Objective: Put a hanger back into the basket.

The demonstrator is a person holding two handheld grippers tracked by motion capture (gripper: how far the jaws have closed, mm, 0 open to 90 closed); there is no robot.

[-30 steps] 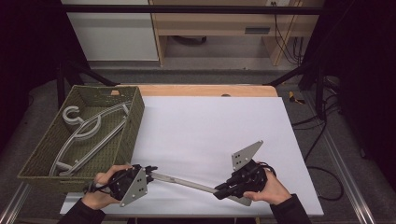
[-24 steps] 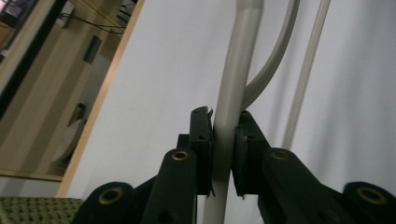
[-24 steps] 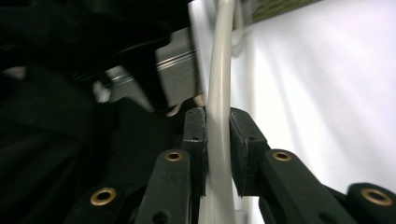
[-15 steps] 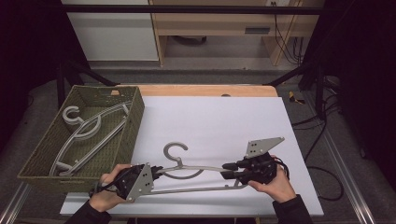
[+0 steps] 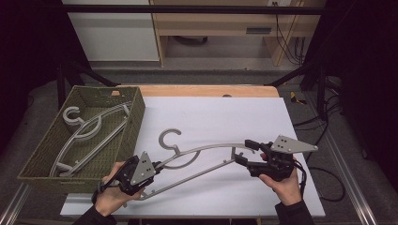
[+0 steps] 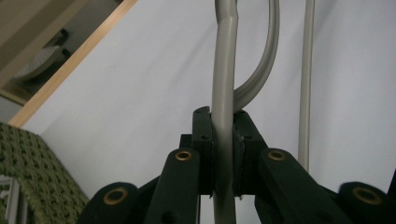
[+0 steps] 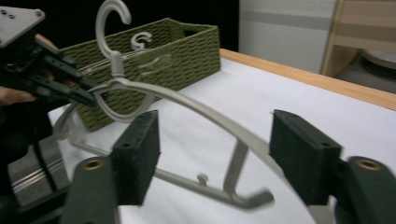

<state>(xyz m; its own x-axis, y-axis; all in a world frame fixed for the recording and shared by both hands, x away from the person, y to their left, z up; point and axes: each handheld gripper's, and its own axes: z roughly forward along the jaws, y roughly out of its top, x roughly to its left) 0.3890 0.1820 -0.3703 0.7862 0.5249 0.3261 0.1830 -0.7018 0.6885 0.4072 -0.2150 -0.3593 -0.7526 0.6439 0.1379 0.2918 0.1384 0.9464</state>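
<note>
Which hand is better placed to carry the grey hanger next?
The left. Its tongs are shut on the grey hanger, while the right tongs have just been opening and no longer press on it.

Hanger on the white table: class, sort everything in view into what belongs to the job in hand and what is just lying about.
Belongs to the job:
grey hanger
left gripper, clamped on it
right gripper, jaws just opening, pads off it
green basket
hangers in the basket

Just lying about:
wooden shelf unit
floor cables
</note>
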